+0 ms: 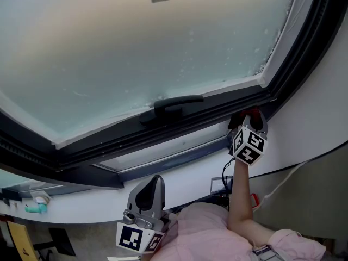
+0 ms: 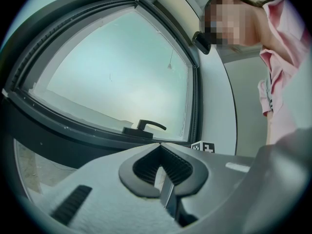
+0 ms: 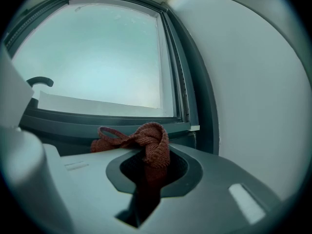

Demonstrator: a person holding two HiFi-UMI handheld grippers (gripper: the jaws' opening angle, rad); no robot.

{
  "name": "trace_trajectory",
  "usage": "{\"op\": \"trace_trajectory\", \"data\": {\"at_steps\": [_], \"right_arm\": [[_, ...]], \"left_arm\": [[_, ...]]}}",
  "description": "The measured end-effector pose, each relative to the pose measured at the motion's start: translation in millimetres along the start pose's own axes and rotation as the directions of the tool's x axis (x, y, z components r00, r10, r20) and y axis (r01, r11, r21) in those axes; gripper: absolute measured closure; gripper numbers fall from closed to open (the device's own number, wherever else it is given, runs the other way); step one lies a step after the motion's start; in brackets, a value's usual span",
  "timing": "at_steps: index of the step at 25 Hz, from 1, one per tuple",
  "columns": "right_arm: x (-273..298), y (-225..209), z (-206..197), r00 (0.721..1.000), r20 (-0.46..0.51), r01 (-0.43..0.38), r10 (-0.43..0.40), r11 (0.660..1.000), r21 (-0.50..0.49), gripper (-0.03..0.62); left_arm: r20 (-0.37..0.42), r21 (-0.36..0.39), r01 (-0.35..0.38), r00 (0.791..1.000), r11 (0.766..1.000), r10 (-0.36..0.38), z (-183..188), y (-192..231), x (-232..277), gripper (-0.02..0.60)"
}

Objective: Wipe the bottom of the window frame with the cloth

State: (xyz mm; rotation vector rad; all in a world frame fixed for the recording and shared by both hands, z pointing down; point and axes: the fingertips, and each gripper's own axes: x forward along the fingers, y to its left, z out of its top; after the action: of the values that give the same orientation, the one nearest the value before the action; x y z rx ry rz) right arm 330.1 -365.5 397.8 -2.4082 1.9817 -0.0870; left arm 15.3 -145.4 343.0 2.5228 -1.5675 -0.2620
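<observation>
Frosted window pane (image 1: 136,48): fills the upper field of your head view, set in a dark window frame (image 1: 109,145) whose bottom rail runs from the lower left up to the right corner. White wall (image 1: 310,118): borders the frame on the right side.

Window handle (image 1: 174,105): black, lying level along the bottom rail near its middle.

Your right gripper (image 3: 153,174): raised on your outstretched arm to the bottom right corner of the frame. Its fingers are closed on the cloth (image 3: 146,140), pinching it. Its marker cube (image 1: 248,144) faces your head camera.

Your left gripper (image 2: 163,172): held low near your pink sleeve (image 1: 206,232), well apart from the frame and pointing up at the window. Its fingers are pressed together at the tips, with nothing between them.

The cloth: reddish-brown and bunched, it spills over the top of the right fingers, with a loop trailing to the left. It sits at the right end of the bottom rail, just beside the corner. Whether it touches the rail cannot be told.
</observation>
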Motion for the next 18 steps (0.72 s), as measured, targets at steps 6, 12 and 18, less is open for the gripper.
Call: {"op": "trace_trajectory", "data": {"at_steps": [6, 12, 18], "right_arm": [[4.1, -6.8, 0.3, 1.0, 0.003, 0.004, -0.004, 1.0, 0.001, 0.548], [8.4, -13.6, 1.0, 1.0, 0.004, 0.011, -0.011, 1.0, 0.003, 0.549], [11.5, -20.4, 1.2, 1.0, 0.004, 0.019, -0.019, 1.0, 0.004, 0.549]], "left_arm": [[-0.003, 0.001, -0.005, 1.0, 1.0, 0.005, -2.5, -3.5, 3.9, 0.58], [0.002, -0.001, -0.01, 1.0, 1.0, 0.01, -2.9, -6.0, 8.2, 0.58], [0.006, -0.001, -0.014, 1.0, 1.0, 0.014, -3.7, -8.5, 11.4, 0.58]]}}
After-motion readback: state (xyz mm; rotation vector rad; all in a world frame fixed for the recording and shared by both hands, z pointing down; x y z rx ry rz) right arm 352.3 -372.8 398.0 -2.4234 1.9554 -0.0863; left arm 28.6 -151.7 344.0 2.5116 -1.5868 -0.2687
